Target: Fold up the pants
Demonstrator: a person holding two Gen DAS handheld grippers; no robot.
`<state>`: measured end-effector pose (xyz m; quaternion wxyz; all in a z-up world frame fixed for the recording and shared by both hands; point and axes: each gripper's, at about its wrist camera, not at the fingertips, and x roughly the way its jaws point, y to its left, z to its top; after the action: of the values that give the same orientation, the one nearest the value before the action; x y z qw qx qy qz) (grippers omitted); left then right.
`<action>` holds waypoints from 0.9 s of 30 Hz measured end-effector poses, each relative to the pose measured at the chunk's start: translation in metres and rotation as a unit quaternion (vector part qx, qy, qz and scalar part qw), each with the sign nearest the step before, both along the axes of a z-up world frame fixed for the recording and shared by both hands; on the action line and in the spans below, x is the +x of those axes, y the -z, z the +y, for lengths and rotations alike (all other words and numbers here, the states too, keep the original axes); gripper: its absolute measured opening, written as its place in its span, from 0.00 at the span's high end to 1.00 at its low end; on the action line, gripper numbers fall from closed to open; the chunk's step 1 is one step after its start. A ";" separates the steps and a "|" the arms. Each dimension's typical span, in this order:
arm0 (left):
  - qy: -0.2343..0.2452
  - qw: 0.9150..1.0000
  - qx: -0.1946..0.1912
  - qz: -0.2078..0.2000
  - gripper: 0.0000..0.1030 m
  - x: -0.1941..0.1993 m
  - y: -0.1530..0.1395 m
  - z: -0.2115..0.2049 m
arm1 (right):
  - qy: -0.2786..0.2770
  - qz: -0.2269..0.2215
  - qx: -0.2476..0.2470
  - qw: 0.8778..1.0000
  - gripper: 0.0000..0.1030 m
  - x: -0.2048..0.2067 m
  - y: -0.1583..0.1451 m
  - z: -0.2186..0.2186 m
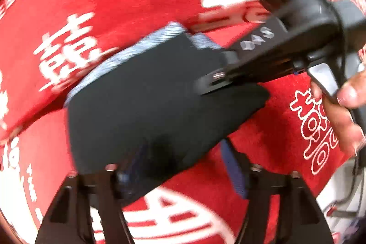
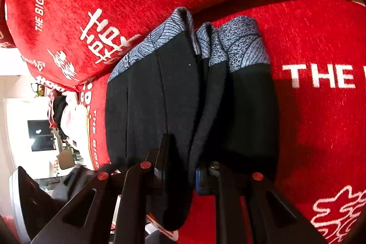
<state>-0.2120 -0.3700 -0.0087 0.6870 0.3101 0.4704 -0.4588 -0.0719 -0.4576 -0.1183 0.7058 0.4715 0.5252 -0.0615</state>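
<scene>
The red printed cover (image 2: 320, 42) carries the folded dark pants (image 2: 160, 93), patterned grey waistband toward its far fold; only the right wrist view shows this sharply. The right gripper (image 2: 183, 166) pinches the near pants edge, pitched downward. The left gripper (image 1: 180, 166) stands apart, apparently gripping nothing. A hand (image 1: 340, 106) holds the right tool.
</scene>
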 end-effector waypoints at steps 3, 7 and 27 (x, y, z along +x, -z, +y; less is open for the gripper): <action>-0.056 0.998 0.006 -0.024 0.32 0.036 -0.015 0.027 | -0.035 0.006 -0.057 0.998 0.83 0.002 -0.024 0.005; -0.165 0.985 0.042 -0.003 0.32 0.097 0.012 0.056 | -0.096 0.033 -0.153 0.983 0.84 0.004 -0.034 0.013; -0.201 0.976 0.067 0.053 0.25 0.102 0.044 0.056 | -0.116 0.083 -0.165 0.976 0.71 0.022 -0.020 0.042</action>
<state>-0.1102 -0.3139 -0.0527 0.7173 0.2295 0.5883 -0.2944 -0.0495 -0.4152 -0.0978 0.7302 0.2779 0.6155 -0.1039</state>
